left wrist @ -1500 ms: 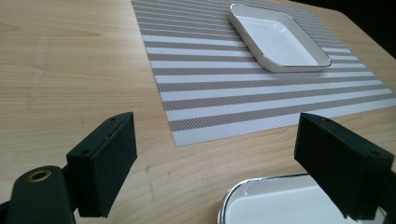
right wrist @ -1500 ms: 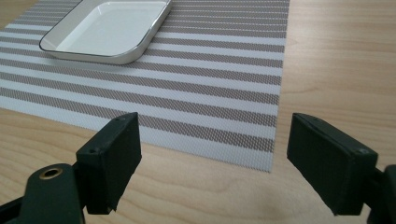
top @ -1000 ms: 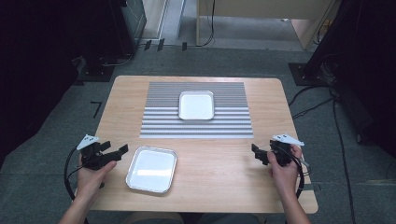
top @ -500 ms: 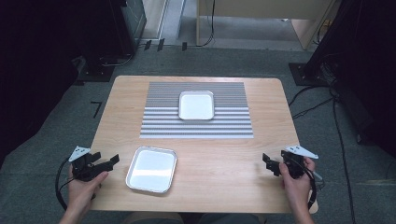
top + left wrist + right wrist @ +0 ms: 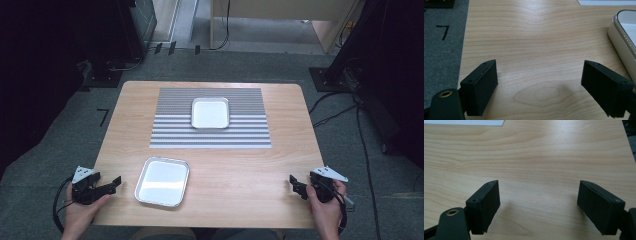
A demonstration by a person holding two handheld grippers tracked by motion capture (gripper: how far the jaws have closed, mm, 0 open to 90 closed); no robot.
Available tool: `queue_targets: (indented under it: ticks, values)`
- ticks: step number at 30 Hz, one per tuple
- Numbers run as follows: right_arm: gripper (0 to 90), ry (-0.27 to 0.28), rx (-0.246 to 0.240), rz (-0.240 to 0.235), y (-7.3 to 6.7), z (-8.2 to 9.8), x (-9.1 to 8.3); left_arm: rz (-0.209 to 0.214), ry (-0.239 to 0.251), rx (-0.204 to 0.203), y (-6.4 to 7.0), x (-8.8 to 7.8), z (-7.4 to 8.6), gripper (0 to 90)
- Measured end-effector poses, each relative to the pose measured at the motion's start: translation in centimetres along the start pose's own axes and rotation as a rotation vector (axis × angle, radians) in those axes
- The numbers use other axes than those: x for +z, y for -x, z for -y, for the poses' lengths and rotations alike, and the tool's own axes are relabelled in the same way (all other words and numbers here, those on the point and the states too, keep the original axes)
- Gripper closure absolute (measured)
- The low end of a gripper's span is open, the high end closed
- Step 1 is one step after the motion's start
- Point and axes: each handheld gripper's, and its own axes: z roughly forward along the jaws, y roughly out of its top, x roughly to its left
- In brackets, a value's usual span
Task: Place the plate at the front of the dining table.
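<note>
The left gripper [image 5: 112, 184] rests at the near left edge of the table [image 5: 240, 170], its jaws wide apart and holding nothing. Just beside it, to its right, lies the near metal tray [image 5: 162, 181] on the bare wood. A second tray [image 5: 210, 112] sits farther away on the striped mat [image 5: 250, 132]. The right gripper [image 5: 296, 186] is at the near right edge, also wide open and holding nothing, well apart from both trays.

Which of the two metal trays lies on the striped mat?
The far tray lies on the striped mat; the near tray rests on bare wood beside the left gripper.
</note>
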Motion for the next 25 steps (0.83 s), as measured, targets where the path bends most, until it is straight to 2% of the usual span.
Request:
queue_targets:
  ticks: [7, 10, 12, 25]
  values:
    - [18.3, 0.01, -0.011, 0.042, 0.5, 0.9, -0.6, -0.052, -0.01, 0.08, 0.8, 0.2, 0.3, 13.4]
    - [18.4, 0.011, -0.037, 0.068, 0.3, 1.3, -0.7, -0.075, -0.02, 0.109, 1.1, 0.3, 0.3, 13.4]
    - [19.9, 0.007, -0.054, 0.075, 0.1, 1.4, -0.8, -0.076, -0.02, 0.107, 1.1, 0.3, 0.3, 13.4]
    - [19.8, 0.008, -0.055, 0.07, 0.1, 1.4, -0.8, -0.077, -0.02, 0.105, 1.2, 0.4, 0.3, 13.3]
